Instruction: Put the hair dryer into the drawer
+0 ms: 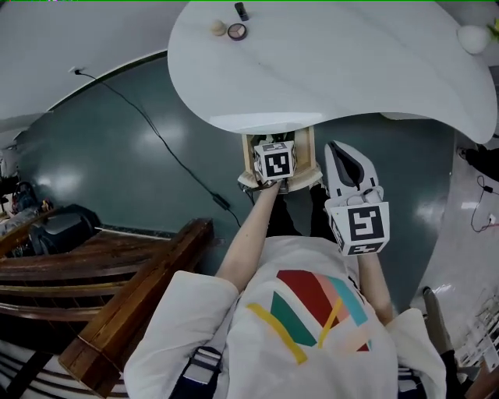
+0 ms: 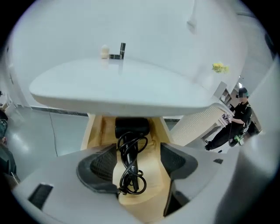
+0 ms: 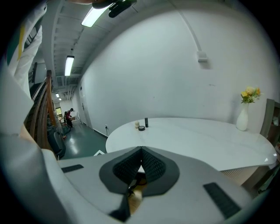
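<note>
The black hair dryer (image 2: 131, 128) lies in the open wooden drawer (image 2: 98, 131) under the white table (image 2: 118, 85), its cord (image 2: 130, 168) coiled along the handle. My left gripper (image 2: 138, 161) hovers over the drawer, open, with the dryer and cord lying between the wide-apart pads and neither pad pressing on them. In the head view the left gripper (image 1: 274, 162) covers the drawer (image 1: 248, 156), and the dryer is hidden there. My right gripper (image 1: 343, 160) hangs just right of the drawer. Its pads (image 3: 131, 168) meet with nothing between them.
On the far part of the table (image 1: 335, 70) stand a small bottle (image 1: 217, 28), a round tin (image 1: 238, 31) and a dark tube (image 1: 242, 11). A white vase (image 3: 242, 119) with flowers stands at its right end. Dark wooden furniture (image 1: 117, 296) is at my left, and a cable (image 1: 156, 132) crosses the floor.
</note>
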Available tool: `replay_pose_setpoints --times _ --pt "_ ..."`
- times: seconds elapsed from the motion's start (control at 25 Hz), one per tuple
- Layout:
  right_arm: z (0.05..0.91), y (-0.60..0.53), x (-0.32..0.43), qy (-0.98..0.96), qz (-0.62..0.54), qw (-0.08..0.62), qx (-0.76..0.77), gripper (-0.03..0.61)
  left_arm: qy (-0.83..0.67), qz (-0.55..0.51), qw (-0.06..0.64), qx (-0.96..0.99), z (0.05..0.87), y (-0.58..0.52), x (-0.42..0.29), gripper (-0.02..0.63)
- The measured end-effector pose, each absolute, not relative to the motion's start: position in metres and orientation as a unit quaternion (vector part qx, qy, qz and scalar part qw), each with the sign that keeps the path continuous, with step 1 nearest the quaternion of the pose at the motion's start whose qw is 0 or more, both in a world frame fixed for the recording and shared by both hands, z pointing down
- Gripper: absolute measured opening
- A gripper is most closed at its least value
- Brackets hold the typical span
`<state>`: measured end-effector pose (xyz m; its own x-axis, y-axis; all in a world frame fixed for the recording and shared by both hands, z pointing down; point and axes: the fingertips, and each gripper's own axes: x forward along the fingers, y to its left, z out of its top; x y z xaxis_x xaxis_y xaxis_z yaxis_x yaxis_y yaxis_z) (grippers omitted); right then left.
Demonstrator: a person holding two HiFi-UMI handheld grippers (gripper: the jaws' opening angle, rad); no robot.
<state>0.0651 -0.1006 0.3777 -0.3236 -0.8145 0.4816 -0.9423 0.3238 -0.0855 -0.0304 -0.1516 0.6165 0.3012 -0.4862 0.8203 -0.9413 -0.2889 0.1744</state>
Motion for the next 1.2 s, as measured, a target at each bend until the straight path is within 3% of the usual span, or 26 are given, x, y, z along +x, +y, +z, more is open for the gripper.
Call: replay_pose_setpoints --times 0.48,0.52,0.64,0.8,1.2 --pt "0.335 -0.150 0.055 -0.808 0.150 0.112 0.558 0.011 -0.478 0.328 0.339 0.741 0.545 -0.127 -0.040 0.301" --pt "0.332 -0.151 0.053 -0.810 0.150 0.108 0.557 0.011 -0.481 0.327 0.324 0.746 0.534 -0.126 -0.042 0.290" --pt "0.324 -0.156 0.045 -0.815 0.148 0.098 0.551 0.011 -0.508 0.313 0.277 0.753 0.495 -0.132 -0.056 0.175" --pt "0.313 -0.160 0.032 -0.825 0.140 0.088 0.541 0.011 -0.553 0.240 0.262 0.754 0.432 -0.151 -0.076 0.123" --pt "0.282 -0.159 0.013 -0.841 0.105 0.067 0.526 0.011 -0.577 0.117 0.146 0.795 0.286 -0.180 -0.088 0.030"
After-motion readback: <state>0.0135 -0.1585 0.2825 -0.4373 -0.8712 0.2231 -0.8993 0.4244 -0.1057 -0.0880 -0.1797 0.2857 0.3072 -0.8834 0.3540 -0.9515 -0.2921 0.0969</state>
